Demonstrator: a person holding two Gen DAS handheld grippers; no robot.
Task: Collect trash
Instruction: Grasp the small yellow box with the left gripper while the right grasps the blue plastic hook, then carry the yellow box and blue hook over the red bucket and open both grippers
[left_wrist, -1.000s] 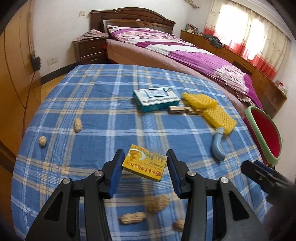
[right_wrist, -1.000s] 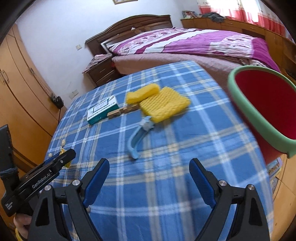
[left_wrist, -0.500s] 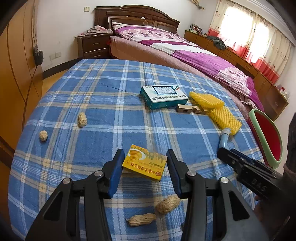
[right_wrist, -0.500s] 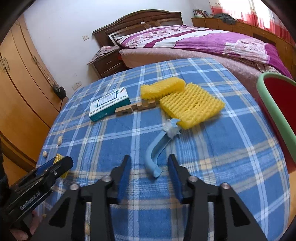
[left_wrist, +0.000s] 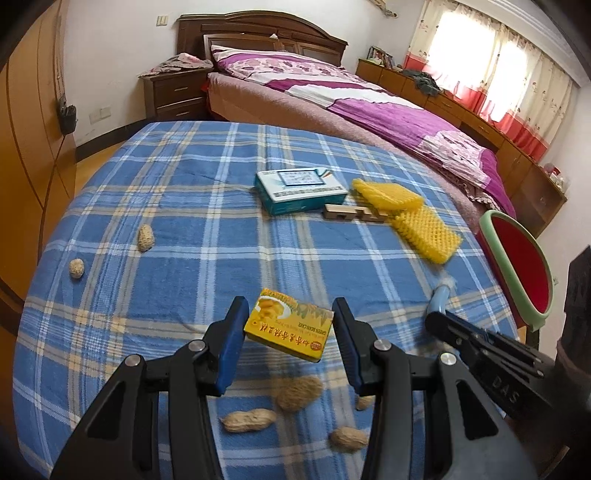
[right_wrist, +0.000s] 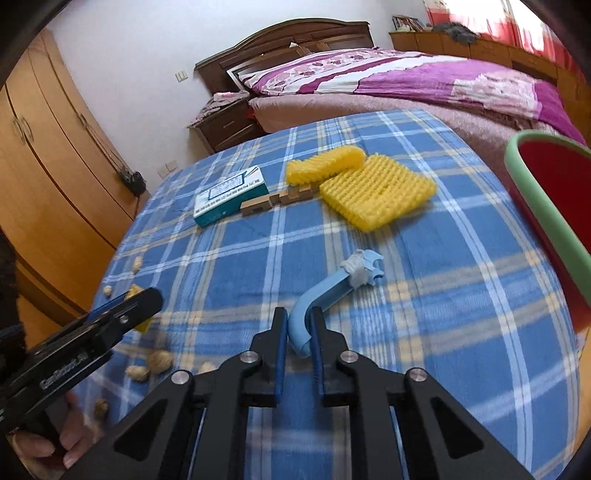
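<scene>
Gripping the curved end of the blue plastic handle (right_wrist: 325, 295), the right gripper (right_wrist: 298, 334) is clenching its pads on that piece low over the plaid cloth (right_wrist: 424, 350), with the white-tufted head pointing away toward the bed. The left gripper (left_wrist: 288, 345) is holding the yellow snack box (left_wrist: 290, 328) between its spread pads, and the box appears to be hanging clear of the cloth; I cannot tell how firmly either pad is bearing on it. The red bin (right_wrist: 554, 206) is standing off the right edge of the table.

Risks, as I am judging them: the handle is being pinched near one tip only, so it may be pivoting or slipping out during the carry; the box, tilted and held by its ends, may be dropping.

Peanut shells (left_wrist: 297, 393) are lying blurred beneath the left tongs. The bin is being cut off by the frame, its bottom hidden.
</scene>
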